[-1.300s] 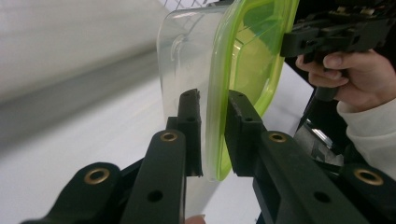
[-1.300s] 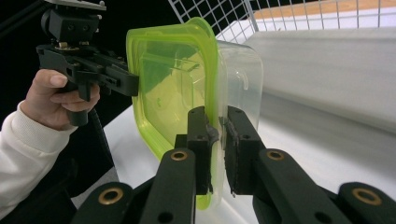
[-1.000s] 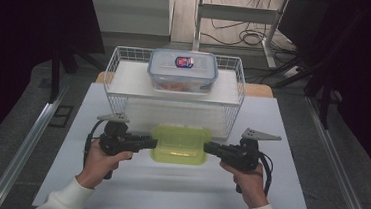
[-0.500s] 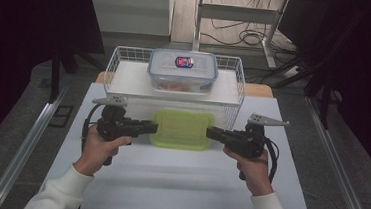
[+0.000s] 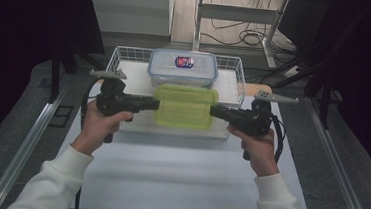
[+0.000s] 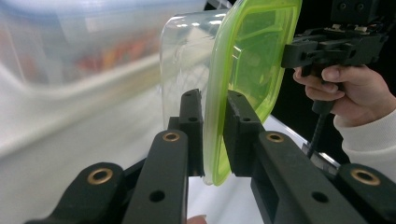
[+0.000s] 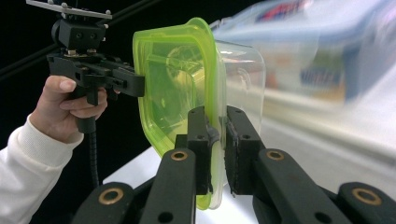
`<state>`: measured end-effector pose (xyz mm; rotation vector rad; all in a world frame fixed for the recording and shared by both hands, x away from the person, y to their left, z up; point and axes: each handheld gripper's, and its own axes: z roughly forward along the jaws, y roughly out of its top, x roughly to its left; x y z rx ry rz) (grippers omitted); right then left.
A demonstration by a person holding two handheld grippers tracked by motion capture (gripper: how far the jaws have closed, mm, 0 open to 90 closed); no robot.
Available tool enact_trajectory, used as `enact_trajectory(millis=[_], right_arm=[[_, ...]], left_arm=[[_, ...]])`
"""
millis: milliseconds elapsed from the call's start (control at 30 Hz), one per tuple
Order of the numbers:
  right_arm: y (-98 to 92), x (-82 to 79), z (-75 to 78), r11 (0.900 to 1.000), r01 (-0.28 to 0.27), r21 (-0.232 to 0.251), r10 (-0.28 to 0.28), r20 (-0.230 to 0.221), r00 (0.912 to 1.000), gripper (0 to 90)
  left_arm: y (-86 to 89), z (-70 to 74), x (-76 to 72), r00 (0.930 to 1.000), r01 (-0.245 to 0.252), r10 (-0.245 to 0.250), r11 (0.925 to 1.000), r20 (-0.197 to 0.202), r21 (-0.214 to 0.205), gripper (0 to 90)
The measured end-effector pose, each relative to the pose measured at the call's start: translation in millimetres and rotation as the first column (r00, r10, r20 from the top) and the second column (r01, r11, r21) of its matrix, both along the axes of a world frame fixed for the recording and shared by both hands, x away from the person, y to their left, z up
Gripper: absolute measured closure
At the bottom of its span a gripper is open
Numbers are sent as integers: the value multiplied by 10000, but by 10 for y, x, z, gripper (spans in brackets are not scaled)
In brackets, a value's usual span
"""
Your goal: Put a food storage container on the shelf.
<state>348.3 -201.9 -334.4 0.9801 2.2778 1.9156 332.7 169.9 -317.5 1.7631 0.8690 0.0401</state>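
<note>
A clear container with a green lid (image 5: 185, 106) hangs in the air in front of the wire basket (image 5: 119, 59), held by both ends. My left gripper (image 5: 156, 103) is shut on the rim at its left end. My right gripper (image 5: 213, 110) is shut on the rim at its right end. In the left gripper view the green-lidded container (image 6: 243, 70) stands edge-on, and the black pads (image 6: 191, 126) pinch its rim. The right gripper view has the same green-lidded container (image 7: 180, 88) clamped between the pads (image 7: 198, 140). A bigger clear box with a blue lid (image 5: 183, 67) sits on the basket.
The white table top (image 5: 167, 178) spreads below my hands. A white board (image 5: 141, 73) lies across the basket under the blue-lidded box. Metal rails (image 5: 25, 142) run along both sides of the table. Cables lie on the floor beyond the basket.
Both grippers have risen and moved away from the person with the green-lidded container between them. It now hangs higher, close to the blue-lidded box.
</note>
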Motion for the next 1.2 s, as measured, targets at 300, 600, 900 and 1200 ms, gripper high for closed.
enact_trajectory(millis=[300,600,900,1200], right_arm=[[71,446,608,9995,270,-173,-265,314,9992,814],[219,995,824,9990,372,-261,-384,-437,9983,814],[215,1263,713,9974,661,301,-605,-1611,9851,793],[297,1380,651,9920,1235,-254,-1261,-1800,9755,658]], left_arm=[[61,453,538,9999,-91,94,9997,108,-247,801],[176,611,1014,9971,-516,502,9984,-566,-241,802],[158,538,1177,9913,-684,602,9954,-1169,-675,744],[90,469,1259,9828,-1172,1091,9920,-1492,-463,646]])
